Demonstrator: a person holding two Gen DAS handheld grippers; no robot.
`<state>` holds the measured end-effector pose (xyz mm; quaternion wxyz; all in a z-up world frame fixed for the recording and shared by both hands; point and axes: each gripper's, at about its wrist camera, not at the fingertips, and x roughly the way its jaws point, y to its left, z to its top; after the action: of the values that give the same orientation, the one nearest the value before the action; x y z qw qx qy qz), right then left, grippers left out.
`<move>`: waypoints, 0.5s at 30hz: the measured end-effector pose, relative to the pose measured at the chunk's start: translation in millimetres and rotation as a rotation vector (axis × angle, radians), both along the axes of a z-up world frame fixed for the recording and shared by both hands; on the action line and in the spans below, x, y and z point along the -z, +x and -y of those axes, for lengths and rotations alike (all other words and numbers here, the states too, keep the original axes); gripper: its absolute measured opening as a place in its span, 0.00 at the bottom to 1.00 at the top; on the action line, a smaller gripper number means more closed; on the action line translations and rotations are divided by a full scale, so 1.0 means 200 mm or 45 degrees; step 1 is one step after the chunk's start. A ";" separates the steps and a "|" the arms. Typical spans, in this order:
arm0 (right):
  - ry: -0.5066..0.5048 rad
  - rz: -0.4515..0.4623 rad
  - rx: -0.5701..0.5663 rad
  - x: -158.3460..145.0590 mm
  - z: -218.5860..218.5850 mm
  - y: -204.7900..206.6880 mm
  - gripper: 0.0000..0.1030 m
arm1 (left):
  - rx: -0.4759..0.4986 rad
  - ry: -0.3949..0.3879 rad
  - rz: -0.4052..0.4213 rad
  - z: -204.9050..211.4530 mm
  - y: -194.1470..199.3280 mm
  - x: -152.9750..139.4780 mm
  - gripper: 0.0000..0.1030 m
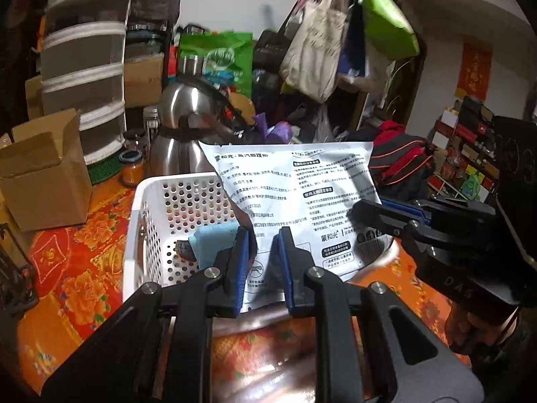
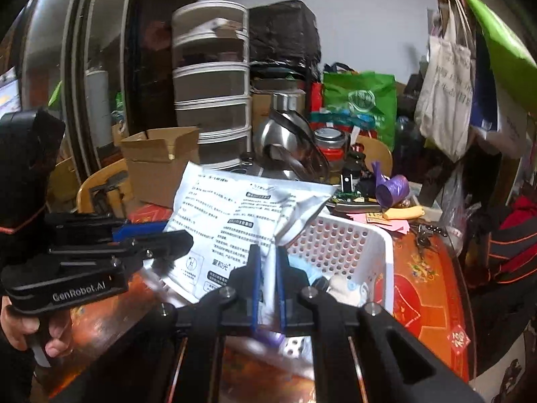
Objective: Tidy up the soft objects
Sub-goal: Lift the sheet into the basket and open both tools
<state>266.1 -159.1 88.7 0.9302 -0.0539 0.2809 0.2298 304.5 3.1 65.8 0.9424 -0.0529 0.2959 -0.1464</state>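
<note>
Orange floral tablecloth (image 1: pixel 84 268), cluttered room.

I've got the white printed pouch (image 1: pixel 295 194) pinched in both tools, left tool (image 1: pixel 263 265) on its near edge, right tool (image 2: pixel 268 285) on the other side. It's crumpled and hanging above the white perforated basket (image 1: pixel 157 221).
</note>
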 end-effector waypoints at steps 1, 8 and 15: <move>0.004 -0.024 -0.001 0.01 0.00 0.05 0.07 | -0.005 0.005 -0.028 0.00 0.08 0.02 0.15; 0.017 -0.131 0.066 0.12 0.02 0.22 0.07 | -0.049 -0.022 -0.151 -0.01 0.36 0.15 0.16; 0.024 -0.186 0.194 0.19 0.10 0.27 0.27 | -0.119 0.027 -0.168 -0.02 0.40 0.23 0.57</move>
<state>319.2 -179.7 51.5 0.9225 -0.0070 0.3491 0.1645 383.6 7.7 20.8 0.9272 -0.0664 0.3561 -0.0951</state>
